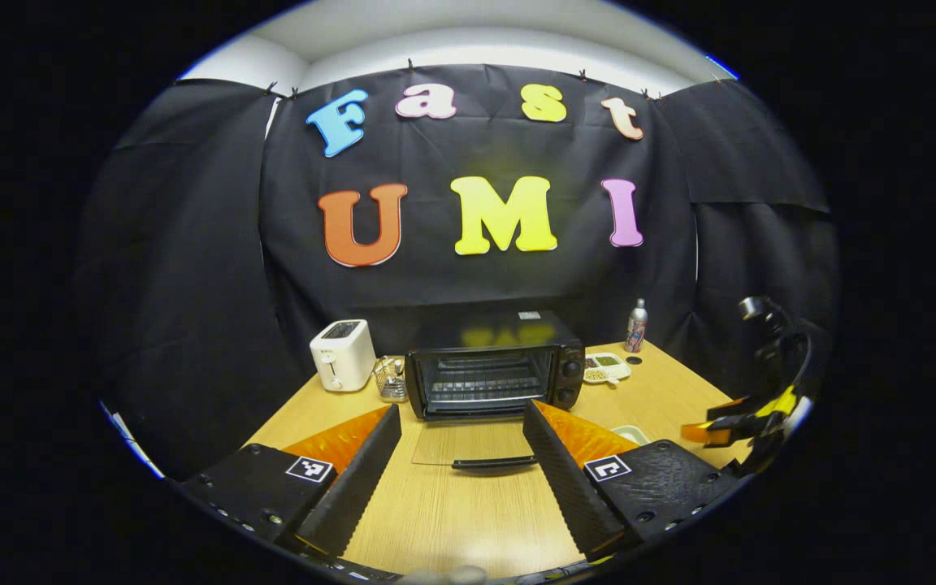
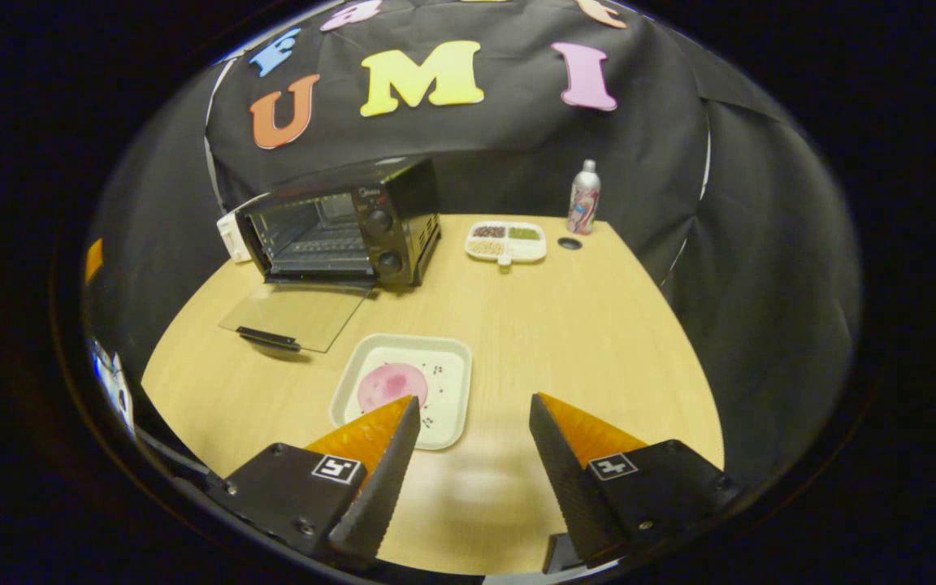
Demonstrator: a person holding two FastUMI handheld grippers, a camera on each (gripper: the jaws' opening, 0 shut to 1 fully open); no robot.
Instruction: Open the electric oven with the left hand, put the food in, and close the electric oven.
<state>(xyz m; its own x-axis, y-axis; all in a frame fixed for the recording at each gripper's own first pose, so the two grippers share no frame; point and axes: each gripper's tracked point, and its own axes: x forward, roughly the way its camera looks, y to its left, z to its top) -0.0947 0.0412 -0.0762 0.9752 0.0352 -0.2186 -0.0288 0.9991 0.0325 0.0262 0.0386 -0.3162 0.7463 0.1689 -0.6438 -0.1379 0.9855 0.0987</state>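
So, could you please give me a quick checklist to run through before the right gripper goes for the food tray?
1. Oven door fully down, lying flat on the table: ok.
2. Oven rack free of items: ok, as far as the left gripper view shows.
3. Right gripper open, nothing between its fingers: ok.
4. White tray with the pink food within easy approach, just ahead of the right gripper: ok.
5. Left gripper open and off the door handle: ok.
6. Path from tray to oven free of obstacles: ok.
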